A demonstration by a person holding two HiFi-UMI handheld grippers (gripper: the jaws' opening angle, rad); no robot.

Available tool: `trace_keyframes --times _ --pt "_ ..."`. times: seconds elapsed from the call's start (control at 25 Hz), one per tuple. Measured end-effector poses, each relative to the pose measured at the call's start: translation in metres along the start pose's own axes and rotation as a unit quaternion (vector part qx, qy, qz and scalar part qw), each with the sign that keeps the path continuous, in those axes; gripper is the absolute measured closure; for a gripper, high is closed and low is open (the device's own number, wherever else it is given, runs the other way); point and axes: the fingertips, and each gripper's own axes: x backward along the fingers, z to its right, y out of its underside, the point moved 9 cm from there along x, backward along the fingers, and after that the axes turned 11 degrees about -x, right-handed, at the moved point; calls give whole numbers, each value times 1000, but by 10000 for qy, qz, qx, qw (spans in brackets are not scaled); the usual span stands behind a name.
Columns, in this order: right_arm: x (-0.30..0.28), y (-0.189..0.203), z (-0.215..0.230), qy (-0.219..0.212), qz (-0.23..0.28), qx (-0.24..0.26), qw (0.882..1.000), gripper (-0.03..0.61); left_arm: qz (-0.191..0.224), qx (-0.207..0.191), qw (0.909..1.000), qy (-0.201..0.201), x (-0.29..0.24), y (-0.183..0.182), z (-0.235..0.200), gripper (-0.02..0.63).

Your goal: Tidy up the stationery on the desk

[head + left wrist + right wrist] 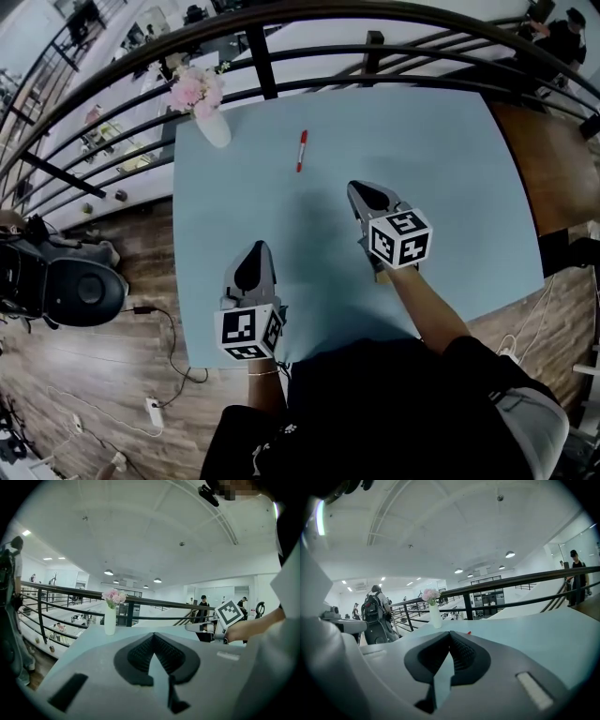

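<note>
Both hands are empty right now. My left gripper (253, 251) has its fingers (140, 654) pressed together on nothing, and my right gripper (364, 192) is the same, fingers (461, 656) closed tight. Both hover over the near half of the light blue surface (450, 187). The red pen (302, 150) lies flat further out, well apart from both, with the white vase of pink flowers (212, 124) off to its left by the far corner.

Bright even indoor light, ceiling lamps (510, 554) glowing, soft shadows, strong fisheye bending, dark corners
</note>
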Motion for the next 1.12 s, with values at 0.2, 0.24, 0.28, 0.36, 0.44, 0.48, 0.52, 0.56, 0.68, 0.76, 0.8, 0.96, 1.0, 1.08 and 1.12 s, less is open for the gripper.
trace_keyframes --times 0.2,0.24,0.28,0.36,0.44,0.48,0.52,0.56,0.68,0.76,0.8,0.96,1.0,1.08,1.12 --pt "-40 -15 -7 -48 -160 65 9998 572 11 39 9999 -115 -10 -1 -21 615" --pt "-49 -16 -6 -44 -195 72 9998 572 1 45 9999 -125 -13 1 -24 615" --pt "-58 -16 -4 -29 -232 70 9997 572 -6 51 9999 -134 -16 3 -27 615" --pt "-73 -15 1 25 -307 10 9995 572 -17 85 9999 -145 -22 8 -32 615" --pt "-86 -13 4 68 -378 -113 9992 572 -32 132 9998 -149 -26 11 -37 615" --pt "-93 -12 5 80 -417 -164 9990 572 -48 154 9998 -150 -28 13 -40 615" --pt "-100 -11 5 93 -458 -197 9987 572 -63 169 9997 -152 -30 14 -43 615" --pt "-107 -10 6 110 -498 -216 9985 572 -73 176 9997 -154 -33 15 -46 615" --pt "-127 -8 9 179 -610 -227 9977 571 -92 212 9996 -168 -39 19 -55 615" --pt "-141 -8 11 213 -691 -204 9972 569 -126 237 9995 -176 -44 22 -61 615" --pt "-149 -7 12 229 -734 -182 9969 568 -146 257 9994 -176 -46 24 -64 615" --pt "-178 0 16 335 -894 -95 9954 561 -265 358 9989 -125 -53 36 -73 615" --pt "-186 2 17 368 -943 -75 9948 560 -283 383 9988 -103 -54 39 -75 615" --pt "-200 5 19 427 -1068 -10 9934 557 -294 423 9986 -70 -57 41 -78 615" --pt "-207 6 19 450 -1124 23 9926 556 -297 433 9986 -59 -59 42 -80 615"
